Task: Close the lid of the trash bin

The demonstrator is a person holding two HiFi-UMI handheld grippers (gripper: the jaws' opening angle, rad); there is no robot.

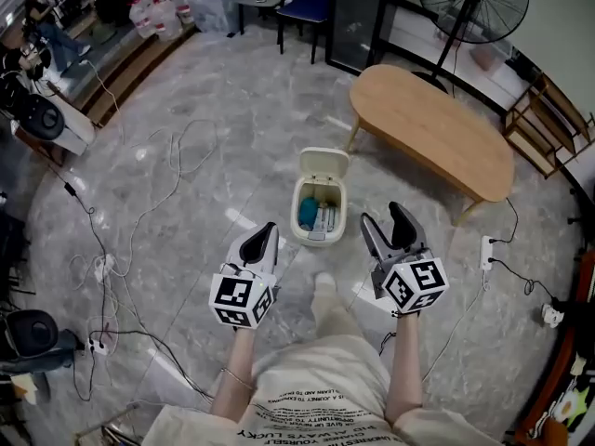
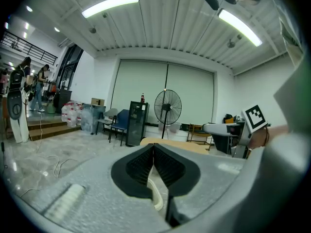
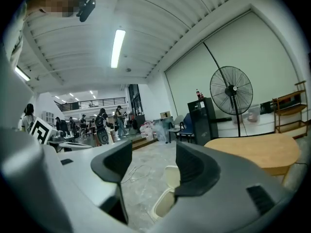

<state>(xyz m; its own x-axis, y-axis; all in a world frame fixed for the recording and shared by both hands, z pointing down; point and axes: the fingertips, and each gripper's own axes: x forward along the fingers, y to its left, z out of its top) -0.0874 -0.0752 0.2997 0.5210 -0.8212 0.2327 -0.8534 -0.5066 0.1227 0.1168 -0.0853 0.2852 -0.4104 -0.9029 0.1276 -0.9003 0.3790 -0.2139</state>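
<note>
standing on the grey marbled floor [image 1: 186, 147], the trash bin [image 1: 314, 240] is a small cream one with rounded corners. it is just in front of the person, between the two grippers and a little beyond them, and near one leg of the curved wooden table [image 1: 432, 128]. its lid [image 1: 323, 163] is open, raised at the far edge of the bin with its pale inner side in view. inside the bin lie a teal rounded object [image 1: 308, 212] and some pale packets [image 1: 324, 219]; what they are i cannot tell.

no brand or label shows on the bin. the person's light shirt [image 1: 316, 398] carries dark print, seen upside down; only the word "lucky" can be read, the rest is too small.

the left gripper [image 1: 263, 240] hangs over the floor to the left of the bin, and in the left gripper view its jaws are pressed together with nothing between them. the right gripper [image 1: 390, 221] is to the right of the bin, its jaws apart and holding nothing; in the right gripper view the bin and its raised lid appear in the gap, well apart from the jaws. a black standing fan [image 1: 483, 3] is behind the table.
</note>
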